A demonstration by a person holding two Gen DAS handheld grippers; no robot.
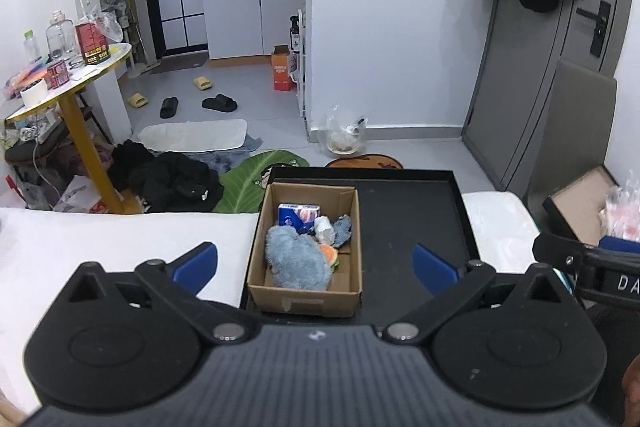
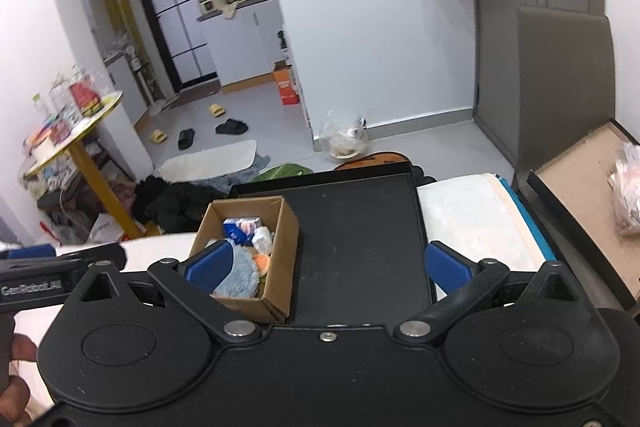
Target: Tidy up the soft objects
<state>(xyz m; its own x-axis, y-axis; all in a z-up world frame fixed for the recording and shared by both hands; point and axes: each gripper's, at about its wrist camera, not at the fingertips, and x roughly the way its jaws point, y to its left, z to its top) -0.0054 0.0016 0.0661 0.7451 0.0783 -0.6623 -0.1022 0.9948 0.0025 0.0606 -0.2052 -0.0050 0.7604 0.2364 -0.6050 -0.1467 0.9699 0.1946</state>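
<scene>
A small cardboard box (image 1: pixel 260 269) stands in the left part of a black tray (image 1: pixel 408 219) on the white bed. In it lie a grey-blue plush toy (image 1: pixel 296 261), a blue tissue pack (image 1: pixel 298 215), a white crumpled piece (image 1: pixel 325 230) and an orange bit (image 1: pixel 329 251). My left gripper (image 1: pixel 316 267) is open and empty, hovering just before the box. My right gripper (image 2: pixel 332 265) is open and empty above the tray (image 2: pixel 360 239), its left pad in front of the box (image 2: pixel 282 251) and plush (image 2: pixel 238 277).
The white bed (image 1: pixel 120 243) carries the tray. A second shallow box (image 2: pixel 584 195) with a plastic bag lies to the right. A yellow-legged round table (image 1: pixel 80 75), dark clothes (image 1: pixel 172 175), mats and slippers are on the floor beyond. A grey door (image 1: pixel 560 47) is at the right.
</scene>
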